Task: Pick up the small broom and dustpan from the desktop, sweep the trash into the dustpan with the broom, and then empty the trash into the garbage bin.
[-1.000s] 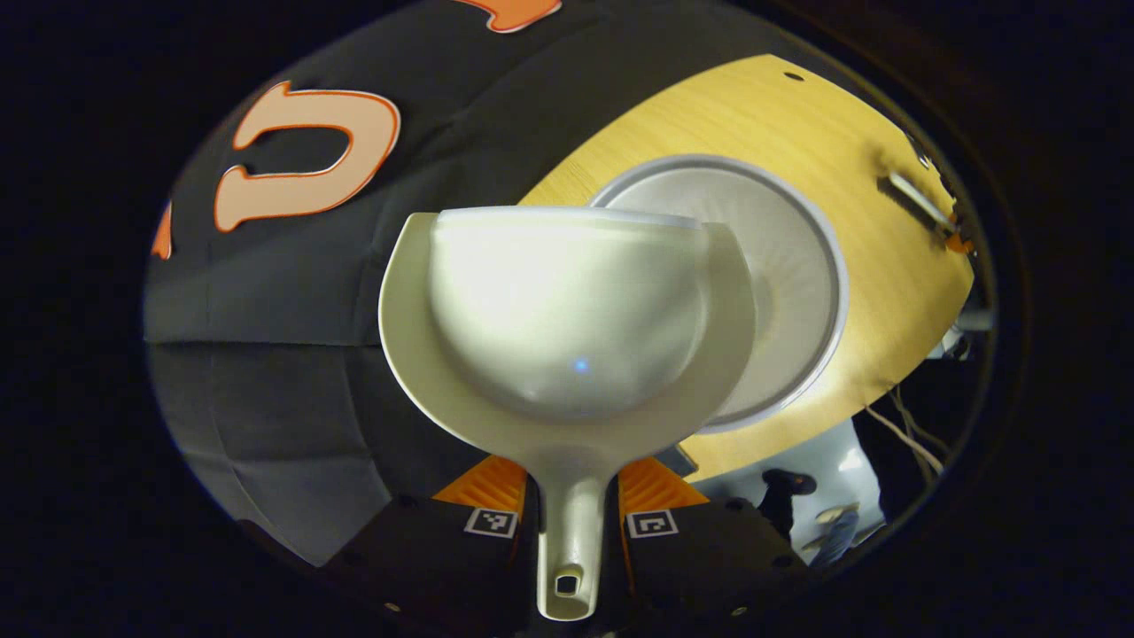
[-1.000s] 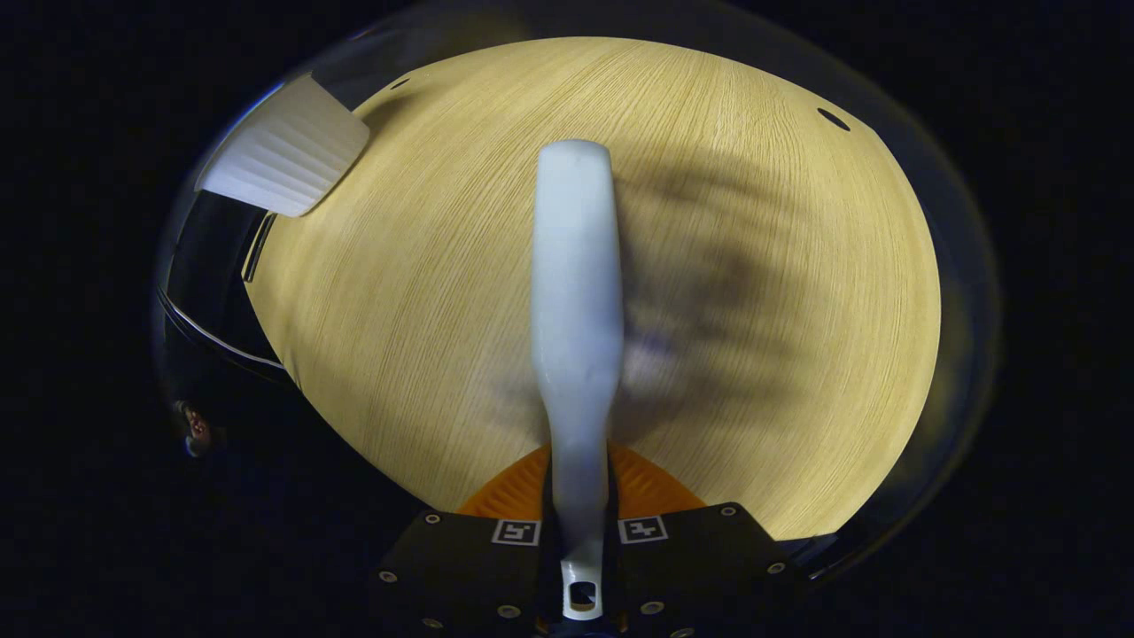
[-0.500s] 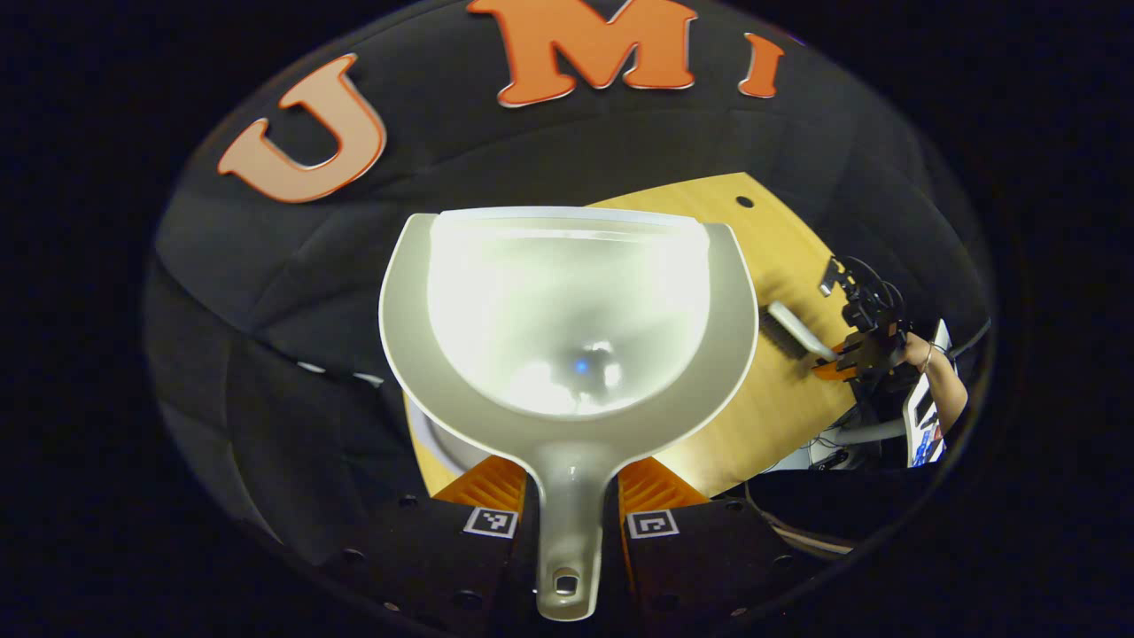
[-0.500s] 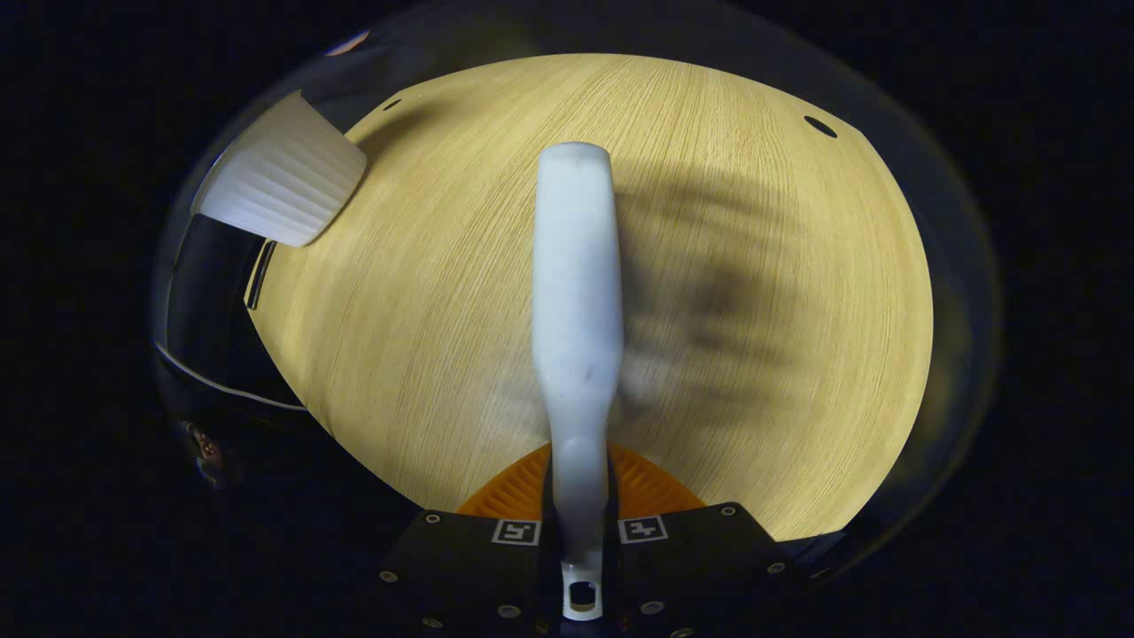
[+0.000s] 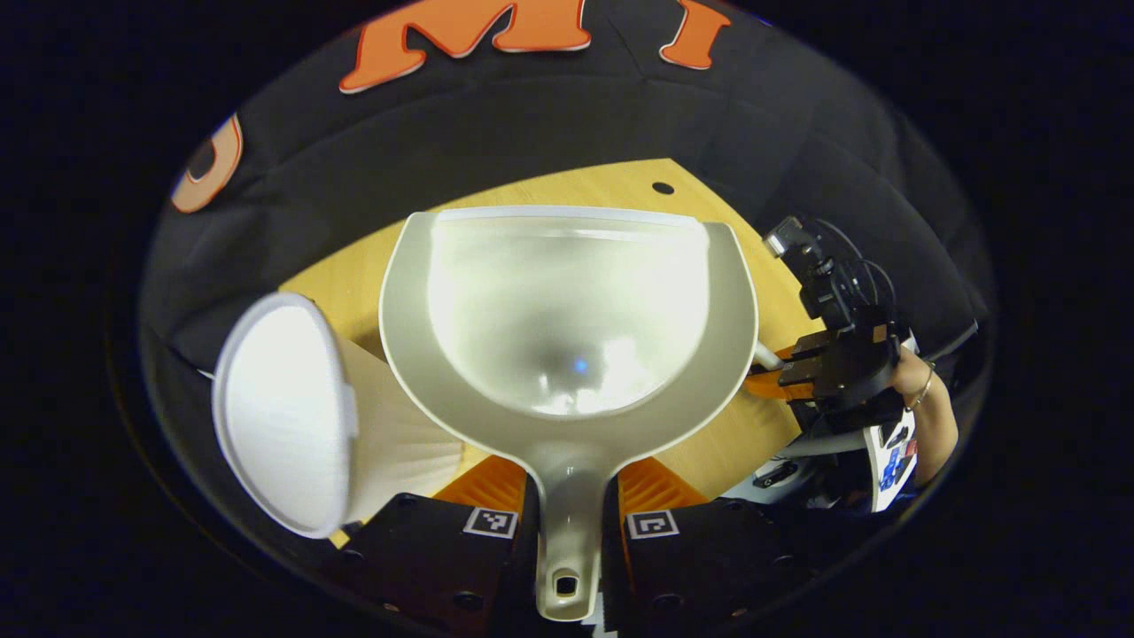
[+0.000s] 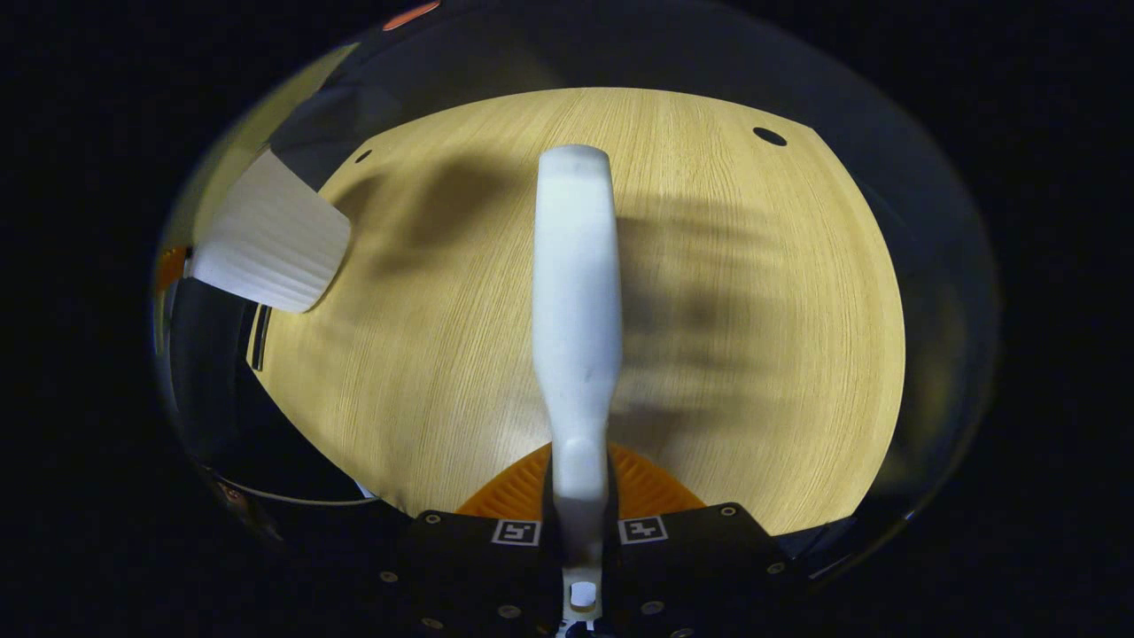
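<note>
In the left gripper view my left gripper (image 5: 571, 496) is shut on the handle of a white dustpan (image 5: 567, 310), whose scoop faces away and looks bare inside. A white ribbed garbage bin (image 5: 292, 416) lies low on the left, its mouth turned toward me. In the right gripper view my right gripper (image 6: 576, 496) is shut on the handle of a small white broom (image 6: 576, 292), held above the wooden desktop (image 6: 753, 354). The bin's ribbed wall (image 6: 266, 239) shows at the upper left there. The right gripper (image 5: 780, 377) and a hand (image 5: 921, 408) appear at the right of the left gripper view.
The desktop (image 5: 567, 182) has a small round hole near its far edge (image 5: 662, 188), and two holes (image 6: 769, 136) show in the right gripper view. Dark shadows fall across the wood beside the broom.
The left gripper view has swung: the bin went from behind the dustpan to low on the left. Bright bits seen in the scoop half a second ago are gone. The broom barely moved.
</note>
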